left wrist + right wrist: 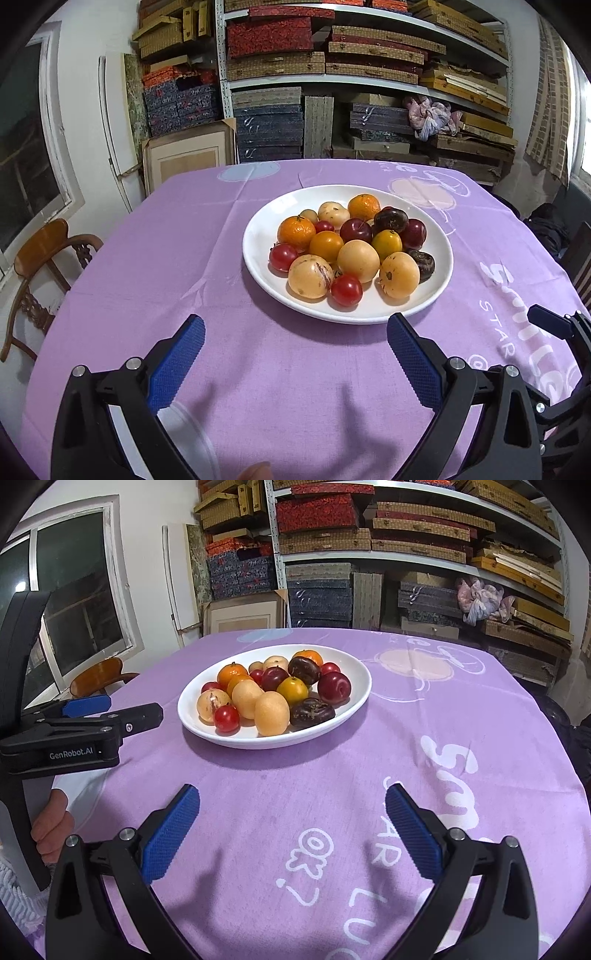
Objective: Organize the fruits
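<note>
Fruits [347, 251] heaped, lower ones half-hidden

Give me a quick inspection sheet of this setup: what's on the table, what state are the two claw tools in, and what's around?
Surface: round table under a purple cloth with white print.
Job's things: white plate heaped with mixed fruit, among them oranges, red tomatoes, dark plums and pale yellow fruits.
Clutter: nothing seen on the cloth beyond the plate.
Grippers: left gripper open and empty, short of the plate; right gripper open and empty, also short of it.
Cables: nothing seen.
Surroundings: shelves stacked with flat boxes, wooden chair on the left, window.
</note>
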A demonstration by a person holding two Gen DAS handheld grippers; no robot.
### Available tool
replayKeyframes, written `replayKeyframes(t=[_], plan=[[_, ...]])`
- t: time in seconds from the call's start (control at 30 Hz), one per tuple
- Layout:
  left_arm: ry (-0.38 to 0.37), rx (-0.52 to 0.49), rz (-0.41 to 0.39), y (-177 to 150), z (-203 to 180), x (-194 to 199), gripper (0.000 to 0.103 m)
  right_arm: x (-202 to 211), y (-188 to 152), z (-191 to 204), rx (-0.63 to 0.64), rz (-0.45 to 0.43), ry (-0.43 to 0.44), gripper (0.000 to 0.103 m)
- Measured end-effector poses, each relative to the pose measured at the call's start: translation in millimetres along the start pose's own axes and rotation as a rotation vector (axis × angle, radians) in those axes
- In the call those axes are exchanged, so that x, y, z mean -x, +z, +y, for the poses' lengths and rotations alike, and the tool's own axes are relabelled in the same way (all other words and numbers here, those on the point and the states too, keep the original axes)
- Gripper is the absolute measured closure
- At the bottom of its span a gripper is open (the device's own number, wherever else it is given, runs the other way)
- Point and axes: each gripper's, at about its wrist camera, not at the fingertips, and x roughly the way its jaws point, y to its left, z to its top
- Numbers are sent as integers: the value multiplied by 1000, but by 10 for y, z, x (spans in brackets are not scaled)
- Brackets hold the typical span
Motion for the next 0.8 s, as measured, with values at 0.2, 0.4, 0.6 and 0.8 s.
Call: replayKeyframes(t=[0.2,0.4,0.6,0.8], plan=[[-81,-13,-23,-13,-61,88,3,0,-2,-3,-7,-2,5,4],[-91,-28,-21,-28,-148,105,3,0,-6,-16,-12,-8,3,4],[-104,-36,-16,-46,-194,122,3,-24,57,2,4,8,-18,4],[-118,2,-1,-25,-129,114,3,-77,209,63,52,12,-36,4]])
